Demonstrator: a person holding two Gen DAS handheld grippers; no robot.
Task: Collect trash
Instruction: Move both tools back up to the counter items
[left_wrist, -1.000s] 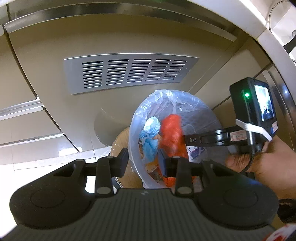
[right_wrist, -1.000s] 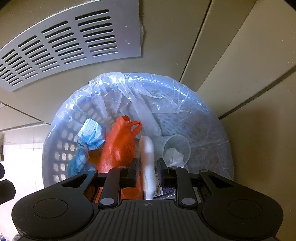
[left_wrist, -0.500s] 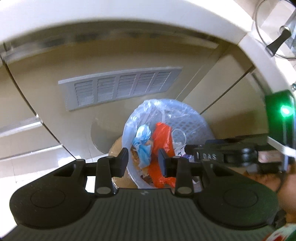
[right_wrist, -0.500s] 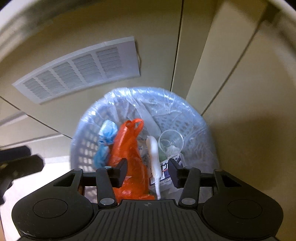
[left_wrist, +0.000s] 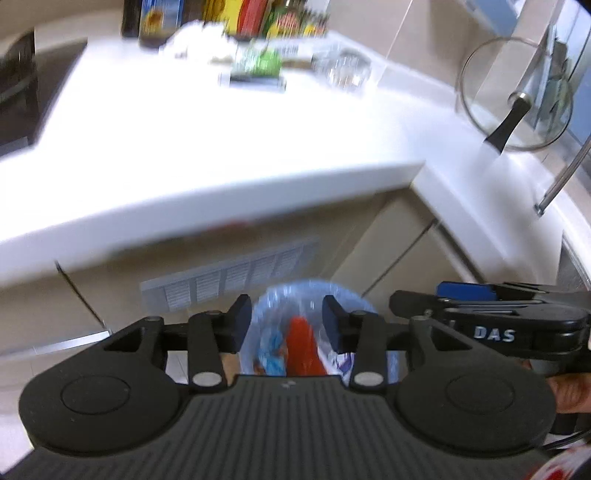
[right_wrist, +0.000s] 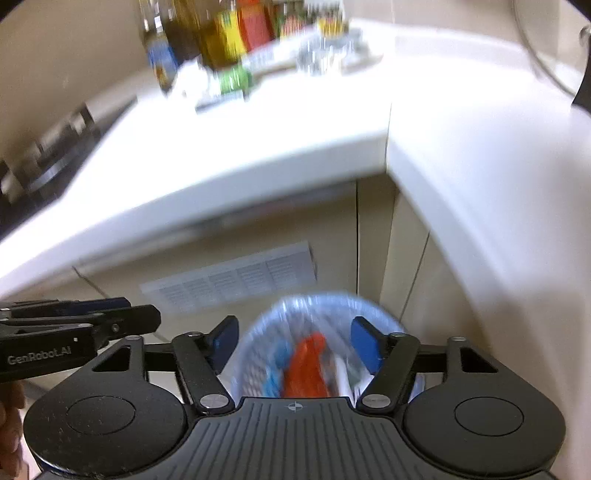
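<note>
- Left tongs (left_wrist: 286, 325) have just opened a bit and hold nothing.
- Right tongs (right_wrist: 293, 345) have just opened wide, empty.
- The bin (right_wrist: 258, 354) with trash (right_wrist: 306, 365) sits on the floor under the counter (right_wrist: 258, 140).

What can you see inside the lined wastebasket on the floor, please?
Inside the wastebasket: an orange bag, a blue crumpled piece and something white. Its lower contents are hidden behind the gripper body and blurred.

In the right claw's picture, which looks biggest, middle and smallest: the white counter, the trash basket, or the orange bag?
1. White counter, biggest.
2. Trash basket, though it sits farther off.
3. Orange bag, smallest, inside the basket.
</note>
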